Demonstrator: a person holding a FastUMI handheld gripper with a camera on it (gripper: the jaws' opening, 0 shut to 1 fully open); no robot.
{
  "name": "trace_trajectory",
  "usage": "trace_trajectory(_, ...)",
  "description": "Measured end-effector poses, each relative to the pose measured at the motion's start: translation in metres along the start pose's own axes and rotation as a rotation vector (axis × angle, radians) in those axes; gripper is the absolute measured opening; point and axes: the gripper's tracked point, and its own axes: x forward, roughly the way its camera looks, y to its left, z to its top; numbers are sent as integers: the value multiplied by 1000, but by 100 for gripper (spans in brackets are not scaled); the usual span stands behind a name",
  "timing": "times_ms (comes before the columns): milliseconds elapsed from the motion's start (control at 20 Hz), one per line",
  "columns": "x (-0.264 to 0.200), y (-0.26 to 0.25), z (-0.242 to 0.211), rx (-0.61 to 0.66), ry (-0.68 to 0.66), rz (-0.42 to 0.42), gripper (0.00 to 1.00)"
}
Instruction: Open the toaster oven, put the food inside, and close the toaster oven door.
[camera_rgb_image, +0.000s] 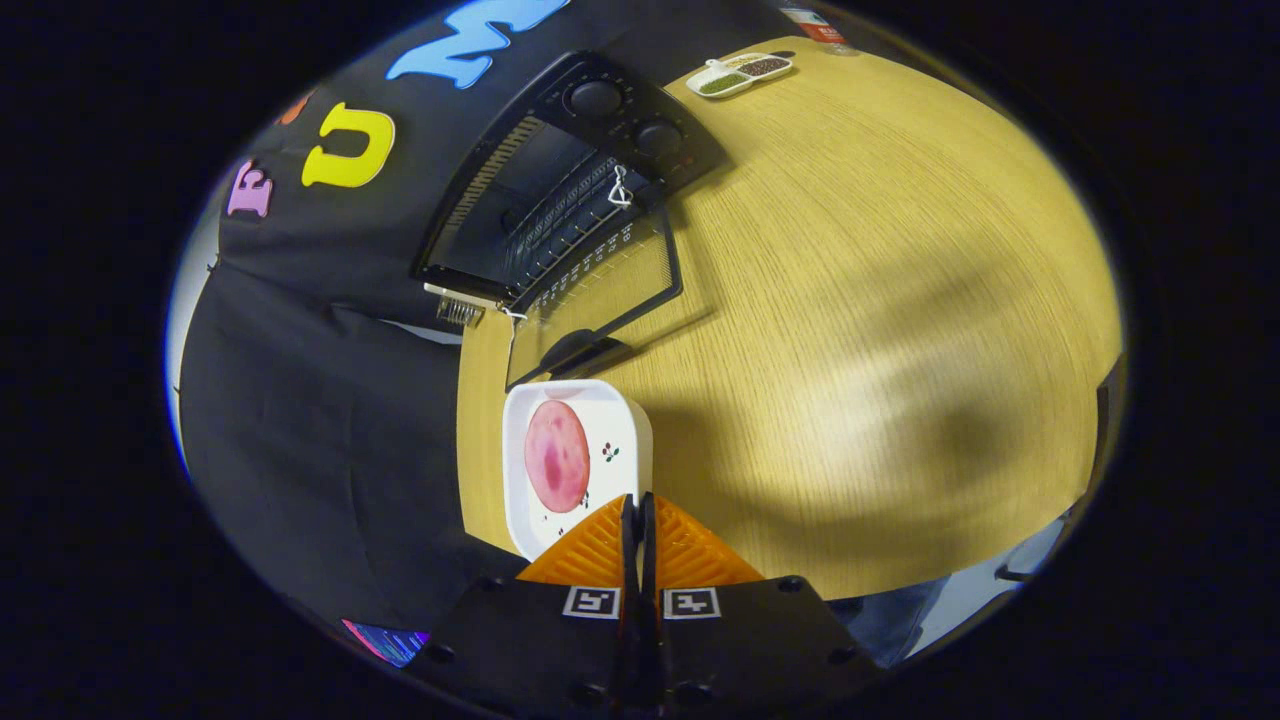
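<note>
Now, big wooden table (850, 300), toaster oven (570, 180) with its door (600, 290) dropped open; just ahead of that door sits the white plate (620, 420) carrying 1 pink meat slice (556, 455); gripper (638, 515) pinching the plate's rim, fingers nearly together.

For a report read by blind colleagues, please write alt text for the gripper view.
The gripper is closed on the near rim of a white square plate carrying a round pink slice of food, lifted over a wooden table. Beyond the plate stands a black toaster oven with its glass door folded down open. A small divided dish sits farther back.
</note>
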Motion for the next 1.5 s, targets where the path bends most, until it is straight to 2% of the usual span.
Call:
trace_trajectory(400,14,38,-2,152,-196,23,2)
trace_trajectory(700,26,58,19,282,-345,49,2)
trace_trajectory(900,40,67,35,341,-405,39,2)
trace_trajectory(1150,67,85,61,449,-439,73,2)
trace_trajectory(1350,83,90,83,506,-493,51,2)
trace_trajectory(1500,98,98,102,566,-514,72,2)
